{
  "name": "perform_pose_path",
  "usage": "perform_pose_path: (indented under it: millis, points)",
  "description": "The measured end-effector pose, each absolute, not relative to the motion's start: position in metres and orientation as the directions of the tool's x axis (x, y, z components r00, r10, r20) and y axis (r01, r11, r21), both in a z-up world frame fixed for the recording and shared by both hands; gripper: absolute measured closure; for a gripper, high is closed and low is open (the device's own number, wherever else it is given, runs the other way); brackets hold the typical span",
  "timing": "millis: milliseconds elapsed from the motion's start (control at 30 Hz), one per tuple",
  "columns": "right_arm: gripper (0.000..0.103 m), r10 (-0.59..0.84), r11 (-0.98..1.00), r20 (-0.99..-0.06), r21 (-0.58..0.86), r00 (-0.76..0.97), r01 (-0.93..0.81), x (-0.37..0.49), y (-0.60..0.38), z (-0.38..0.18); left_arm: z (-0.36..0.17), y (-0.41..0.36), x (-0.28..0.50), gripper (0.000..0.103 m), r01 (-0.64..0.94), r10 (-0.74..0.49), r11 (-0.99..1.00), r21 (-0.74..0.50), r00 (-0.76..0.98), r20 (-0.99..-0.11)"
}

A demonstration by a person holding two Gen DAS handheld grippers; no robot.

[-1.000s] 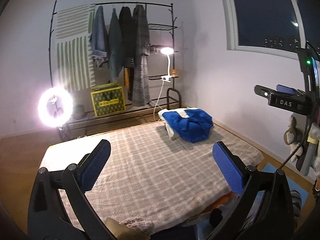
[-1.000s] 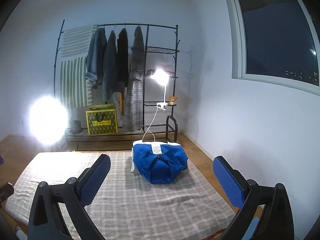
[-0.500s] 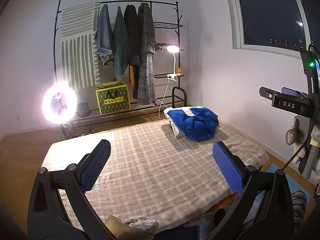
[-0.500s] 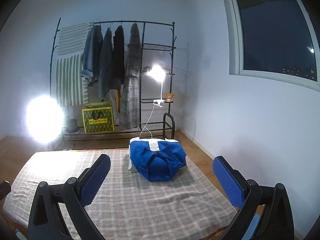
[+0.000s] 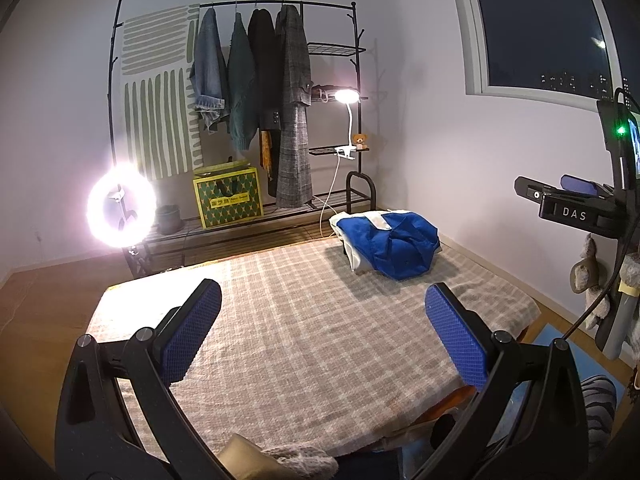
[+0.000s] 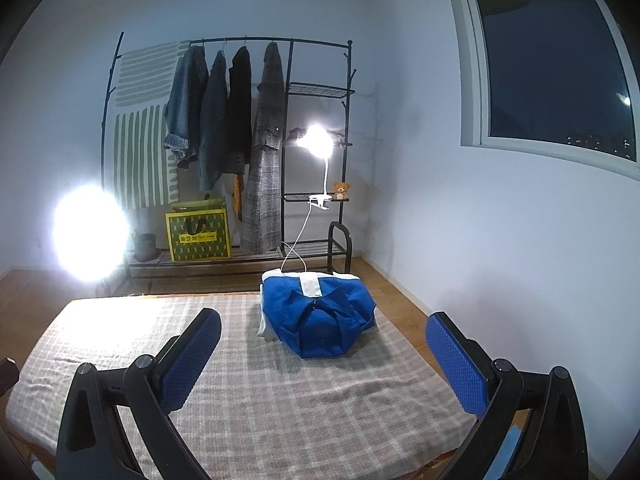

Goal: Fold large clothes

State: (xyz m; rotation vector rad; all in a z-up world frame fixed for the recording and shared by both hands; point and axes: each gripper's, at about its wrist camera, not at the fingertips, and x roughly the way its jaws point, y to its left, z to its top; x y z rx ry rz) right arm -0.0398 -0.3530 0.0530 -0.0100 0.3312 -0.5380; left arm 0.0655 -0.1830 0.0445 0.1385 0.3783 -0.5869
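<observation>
A: Your left gripper (image 5: 322, 334) is spread wide, nothing between the blue pads (image 5: 191, 334), held above the near part of the plaid-covered tabletop (image 5: 304, 344).

B: Same on your right gripper (image 6: 322, 362), jaws wide apart and bare, over the plaid cloth too.

A: Clothes? Folded blue garment (image 5: 394, 245) sits at the far right corner of the tabletop, on top of a folded white piece (image 5: 352, 258). Well apart from both grippers.

B: Right view gets it more head-on: blue garment (image 6: 320, 320) with collar facing you, a white strip (image 6: 310, 284) at its back edge, white layer peeking out on the left underneath.

A: Left view only: your right gripper's body from the side, black block marked DAS (image 5: 574, 212), green light (image 5: 621, 131) above it, cables hanging. Also a beige knit lump (image 5: 292, 462) at the near table edge and a striped thing (image 5: 600, 396) low right on the floor.

B: Right view shows none of that. It has more wall and the dark window (image 6: 556, 64).

A: Both views: clothes rack (image 5: 256, 92) with hung jackets, yellow-green bag (image 5: 228, 198), clip lamp (image 5: 347, 96), small teddy (image 5: 361, 141), ring light (image 5: 121, 205). In the right view the ring light (image 6: 90, 234) is just a blown-out glare.
</observation>
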Motion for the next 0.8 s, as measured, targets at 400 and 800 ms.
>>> perform_pose_path:
  millis: [400,800]
  points:
    - [0.0,-0.5,0.862,-0.315,-0.098,0.807,0.497,-0.037,-0.352,0.047,0.044,-0.183,0.065,0.0,0.562,-0.512,0.827,0.025,0.769,-0.383]
    - [0.0,-0.484,0.87,-0.346,-0.092,0.804,0.484,-0.022,-0.359,0.03,0.031,-0.174,0.078,0.0,0.538,-0.477,0.842,0.046,0.78,-0.406]
